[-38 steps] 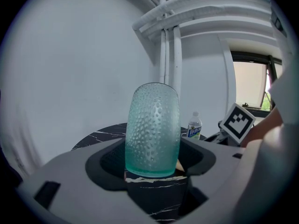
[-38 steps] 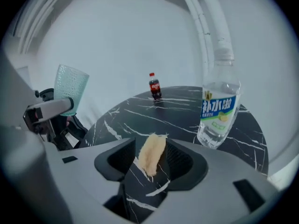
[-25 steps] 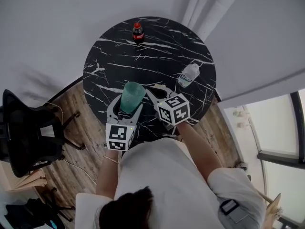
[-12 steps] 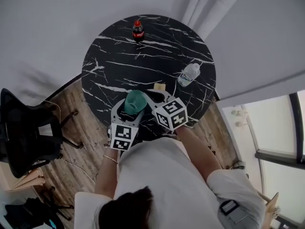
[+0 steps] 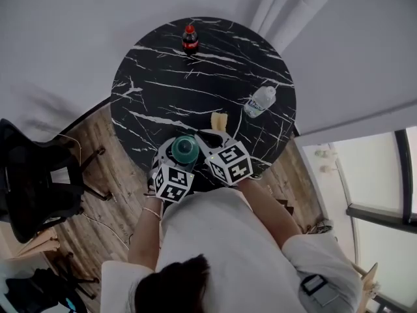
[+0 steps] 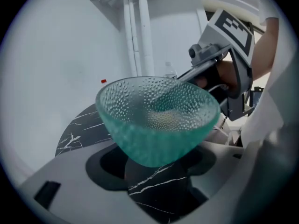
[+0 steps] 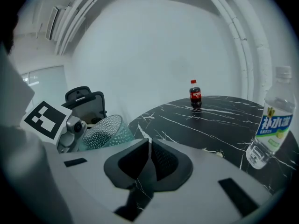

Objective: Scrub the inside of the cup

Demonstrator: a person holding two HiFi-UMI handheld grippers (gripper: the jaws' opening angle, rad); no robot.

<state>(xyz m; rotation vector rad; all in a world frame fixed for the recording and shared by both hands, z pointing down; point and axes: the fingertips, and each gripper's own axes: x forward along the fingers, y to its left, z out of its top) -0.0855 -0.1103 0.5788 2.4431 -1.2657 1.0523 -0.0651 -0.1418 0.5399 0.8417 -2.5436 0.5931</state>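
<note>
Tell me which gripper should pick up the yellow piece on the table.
Right. The right gripper is shut, empty and nearest the yellow piece; the left gripper is occupied holding the cup.

— What does the cup (image 6: 156,120) look like?
— It's translucent teal-green. Small dimples cover the wall, which widens from a narrow base to a broad round mouth.
— Where is it?
— Off the table top, above the near edge, with its lower part clamped between the jaws of the left gripper (image 6: 156,171).
— Upright?
— No, it's tilted, with the open mouth leaning back toward the person.
— Anything to scrub with?
— A small yellow piece (image 5: 218,120) lies flat on the table, further in from that edge and apart from the cup.
</note>
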